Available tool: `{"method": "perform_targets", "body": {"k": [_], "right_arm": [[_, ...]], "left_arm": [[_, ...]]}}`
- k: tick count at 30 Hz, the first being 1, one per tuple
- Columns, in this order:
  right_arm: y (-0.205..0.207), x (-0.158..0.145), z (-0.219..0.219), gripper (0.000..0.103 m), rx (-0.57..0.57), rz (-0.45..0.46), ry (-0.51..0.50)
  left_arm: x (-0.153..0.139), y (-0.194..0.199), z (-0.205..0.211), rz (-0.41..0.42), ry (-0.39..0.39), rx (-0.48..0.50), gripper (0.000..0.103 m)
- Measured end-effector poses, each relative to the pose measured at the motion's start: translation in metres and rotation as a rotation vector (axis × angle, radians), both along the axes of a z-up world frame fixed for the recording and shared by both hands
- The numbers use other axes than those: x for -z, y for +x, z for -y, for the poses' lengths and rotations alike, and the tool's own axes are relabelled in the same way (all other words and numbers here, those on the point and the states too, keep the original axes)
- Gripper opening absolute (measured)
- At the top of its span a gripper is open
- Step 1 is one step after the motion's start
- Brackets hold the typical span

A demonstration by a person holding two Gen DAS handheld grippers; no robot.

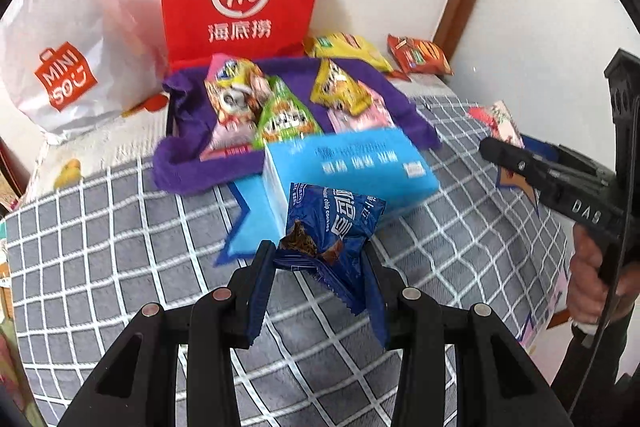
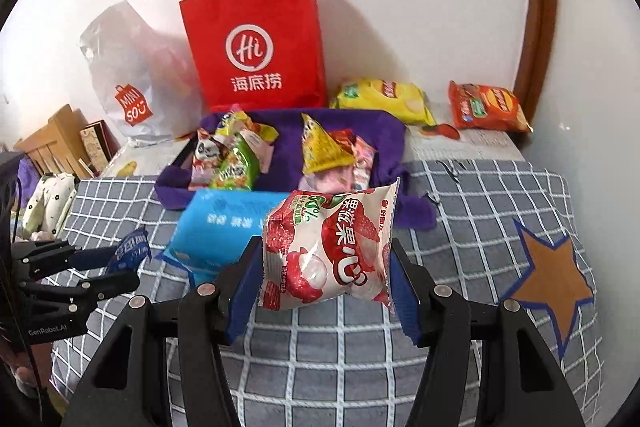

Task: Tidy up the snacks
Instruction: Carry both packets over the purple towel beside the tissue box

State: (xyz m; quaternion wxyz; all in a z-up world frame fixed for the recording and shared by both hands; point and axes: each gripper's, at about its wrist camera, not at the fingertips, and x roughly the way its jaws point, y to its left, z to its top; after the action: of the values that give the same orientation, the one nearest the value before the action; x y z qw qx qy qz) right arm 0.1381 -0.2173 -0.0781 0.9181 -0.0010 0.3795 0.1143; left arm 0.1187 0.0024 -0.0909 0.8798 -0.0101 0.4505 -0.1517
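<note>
My left gripper [image 1: 320,259] is shut on a blue chocolate-chip cookie packet [image 1: 332,227], held above the grey checked blanket [image 1: 120,227]. In the right wrist view the same left gripper [image 2: 132,259] shows at the left edge with the blue packet [image 2: 132,247]. My right gripper [image 2: 324,275] is shut on a white and red lychee jelly bag [image 2: 328,247]. Ahead lies a purple cloth tray [image 1: 180,163] [image 2: 288,139] holding several snack packets, among them a green one [image 1: 284,119] and a yellow one [image 1: 340,87].
A blue tissue pack [image 1: 352,163] [image 2: 224,223] lies in front of the tray. A red paper bag [image 2: 256,47] and a white plastic bag [image 2: 132,83] stand against the wall. Yellow [image 2: 384,99] and orange chip bags [image 2: 484,107] lie at the back right.
</note>
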Motion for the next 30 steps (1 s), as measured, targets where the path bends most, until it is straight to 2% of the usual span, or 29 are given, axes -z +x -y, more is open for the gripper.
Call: {"method": "perform_targets", "body": {"k": [9, 30], "right_arm": [[0.028, -0.008, -0.005, 0.059, -0.021, 0.005, 0.01], [0.131, -0.019, -0.004, 0.059, -0.009, 0.031, 0.023]], "left_arm": [[-0.021, 0.03, 0.003, 0.024, 0.001, -0.022, 0.039], [-0.045, 0.136, -0.023, 0.036, -0.017, -0.129, 0.039]]}}
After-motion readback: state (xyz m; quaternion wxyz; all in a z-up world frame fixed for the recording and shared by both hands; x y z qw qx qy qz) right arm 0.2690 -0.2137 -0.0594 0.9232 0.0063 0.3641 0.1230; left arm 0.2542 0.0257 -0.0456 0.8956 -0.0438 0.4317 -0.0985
